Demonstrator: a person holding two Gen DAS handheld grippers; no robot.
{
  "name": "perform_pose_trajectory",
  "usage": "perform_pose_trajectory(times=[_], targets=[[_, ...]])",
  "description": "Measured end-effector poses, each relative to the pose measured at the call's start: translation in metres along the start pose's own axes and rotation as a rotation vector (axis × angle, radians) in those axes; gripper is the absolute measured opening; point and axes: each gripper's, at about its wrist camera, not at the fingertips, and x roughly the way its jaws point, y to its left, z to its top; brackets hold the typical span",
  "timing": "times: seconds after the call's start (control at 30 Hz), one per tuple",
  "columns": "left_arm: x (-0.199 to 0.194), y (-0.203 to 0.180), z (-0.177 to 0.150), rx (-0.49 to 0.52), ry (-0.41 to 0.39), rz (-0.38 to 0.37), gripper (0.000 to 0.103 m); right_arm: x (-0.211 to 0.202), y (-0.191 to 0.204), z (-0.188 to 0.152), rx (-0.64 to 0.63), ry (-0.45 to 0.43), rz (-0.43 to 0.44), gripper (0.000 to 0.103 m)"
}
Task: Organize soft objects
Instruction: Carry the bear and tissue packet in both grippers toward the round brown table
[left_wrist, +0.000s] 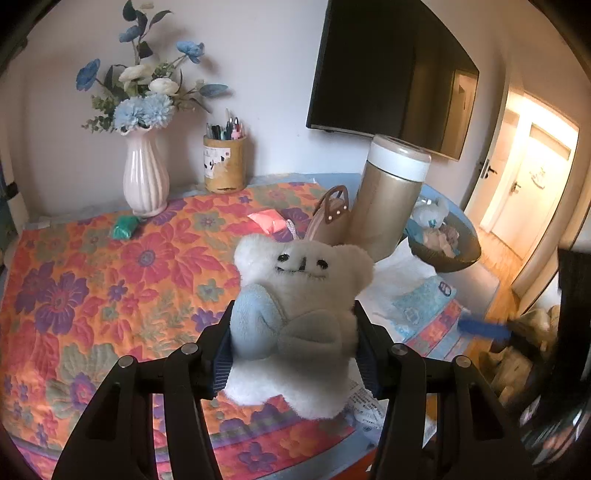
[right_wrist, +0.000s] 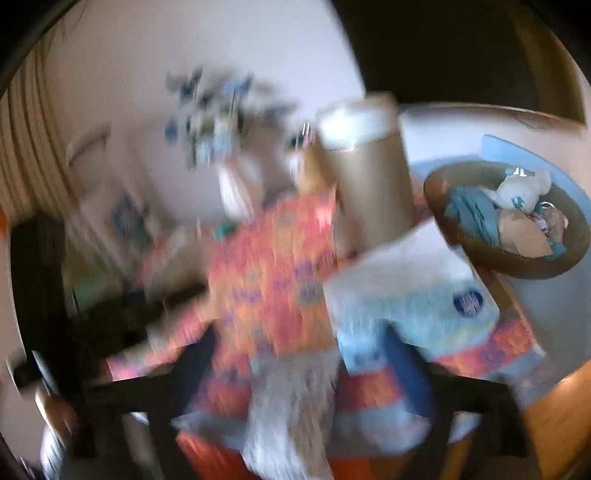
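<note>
My left gripper (left_wrist: 293, 343) clamps the plush bear (left_wrist: 299, 314) — upright, head up, facing me; right gripper (right_wrist: 299, 354) gapes wide, its blurred view showing nothing gripped.

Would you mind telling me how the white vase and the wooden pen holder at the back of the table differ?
The vase is pale, ribbed and narrow-necked, while the pen holder is a plain tan cylinder with a printed label. The vase holds blue and white flowers; the pen holder holds pens. The vase stands taller and further left. Both stand upright near the wall.
</note>
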Motion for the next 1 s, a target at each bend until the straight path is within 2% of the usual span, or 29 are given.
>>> perform_pose_trajectory(times=[0.1,0.17,0.27,0.3,0.37,0.4,0.47,0.57,0.63,0.8,1.0], targets=[[0.002,0.001,-0.003,-0.009,0.003,-0.006,0.055,0.011,0.008,-0.02,-0.021,0.131,-0.009,0.102],[0.007,0.0,-0.007,0.003,0.024,0.008,0.055,0.019,0.015,-0.029,-0.033,0.154,-0.001,0.101],[0.007,0.001,-0.012,0.02,0.031,0.019,0.055,0.04,0.025,-0.036,-0.086,0.211,-0.069,0.1],[0.006,0.002,-0.012,0.018,0.027,0.016,0.055,0.048,0.023,-0.04,-0.078,0.244,-0.078,0.097],[0.005,0.004,-0.012,0.009,0.021,0.006,0.055,0.059,0.02,-0.047,-0.051,0.286,-0.049,0.082],[0.005,0.004,-0.011,0.003,0.022,0.002,0.055,0.062,0.02,-0.049,-0.05,0.295,-0.051,0.078],[0.005,0.004,-0.011,0.002,0.025,-0.003,0.055,0.062,0.025,-0.051,-0.093,0.282,-0.097,0.06],[-0.002,-0.004,-0.008,0.023,-0.001,-0.008,0.055,0.057,0.033,-0.05,-0.129,0.288,-0.075,0.051],[-0.015,-0.011,-0.004,0.03,-0.056,-0.02,0.055,0.045,0.033,-0.046,-0.122,0.278,-0.051,0.05],[-0.036,-0.029,0.017,0.026,-0.13,-0.086,0.055,-0.005,0.016,-0.02,-0.039,0.171,0.015,0.049],[-0.029,-0.071,0.047,0.061,-0.128,-0.205,0.055,-0.068,-0.03,0.009,0.042,0.015,-0.033,0.049]])
